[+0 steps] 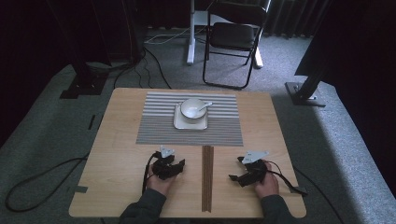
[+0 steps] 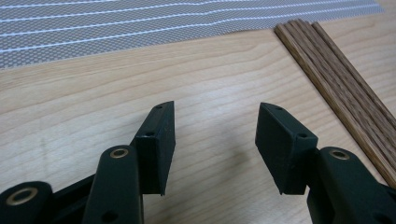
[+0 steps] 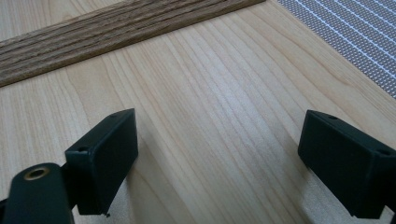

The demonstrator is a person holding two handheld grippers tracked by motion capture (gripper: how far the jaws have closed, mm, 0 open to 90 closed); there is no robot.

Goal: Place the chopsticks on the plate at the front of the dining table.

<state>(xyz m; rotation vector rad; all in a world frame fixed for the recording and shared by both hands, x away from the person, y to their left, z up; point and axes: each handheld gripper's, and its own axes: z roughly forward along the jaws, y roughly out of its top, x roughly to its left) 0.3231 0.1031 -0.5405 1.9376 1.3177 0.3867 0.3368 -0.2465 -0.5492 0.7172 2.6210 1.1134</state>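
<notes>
Pale wood grain runs across the bench [image 1: 116,154], and both grippers rest low on it near the bottom of the high view, one on each side of a bundle of dark wooden sticks [image 1: 207,177]. At lower left, the left gripper [image 1: 173,164] has its fingers [image 2: 156,144] spread moderately apart with nothing between them, tilted toward the bundle as if lined up to take it. At centre the sticks lie straight and packed side by side, brown and grained, just below the striped mat [image 1: 154,126]. At lower right, the right gripper [image 1: 236,169] stands wide open and empty, also angled inward. Up the mat, a white bowl [image 1: 192,108] with a spoon sits on a plate.
</notes>
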